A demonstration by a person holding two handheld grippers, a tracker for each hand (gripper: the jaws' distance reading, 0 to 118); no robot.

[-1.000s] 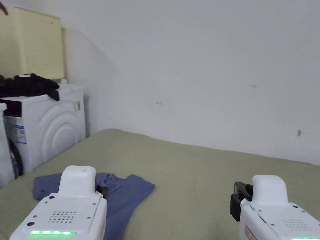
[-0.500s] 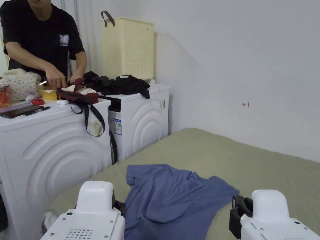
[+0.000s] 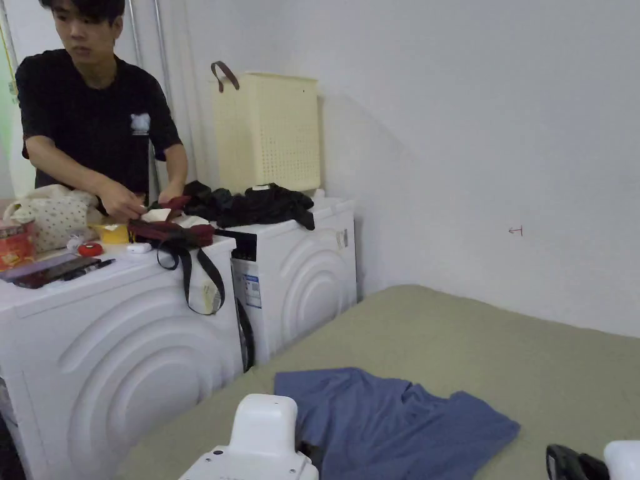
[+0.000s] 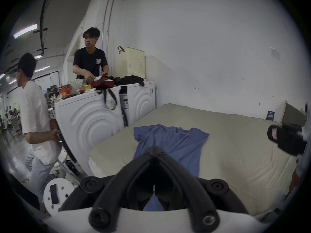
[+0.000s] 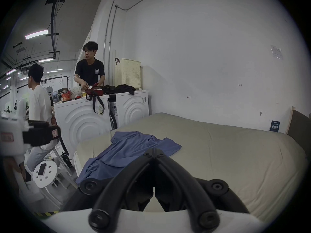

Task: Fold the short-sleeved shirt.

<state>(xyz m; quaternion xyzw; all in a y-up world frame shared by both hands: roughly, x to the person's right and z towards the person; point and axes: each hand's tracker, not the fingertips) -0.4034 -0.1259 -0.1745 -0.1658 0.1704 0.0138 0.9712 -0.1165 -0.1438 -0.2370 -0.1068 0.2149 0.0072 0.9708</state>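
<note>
Overall, from the head view: the shirt [image 3: 400,425] lies crumpled on the bed [image 3: 475,337] near its washer-side edge, part of it running out of frame below; the left gripper [image 3: 310,451] hangs over its near part, jaw state not discernible here; the right gripper [image 3: 565,462] sits at the frame's corner, well apart from the cloth.

Left gripper view: jaws pressed together at the tips, empty, above the shirt [image 4: 171,140]; fabric thin, matte blue, softly rumpled, one sleeve splayed out; risk judged: a pinch here may take two layers and drag the whole garment.

Right gripper view: jaws likewise together, nothing between them; the shirt's hem [image 5: 90,169] droops over the mattress corner; risk judged: any tug toward that edge could slide it off; bed cover smooth, pale green.
</note>
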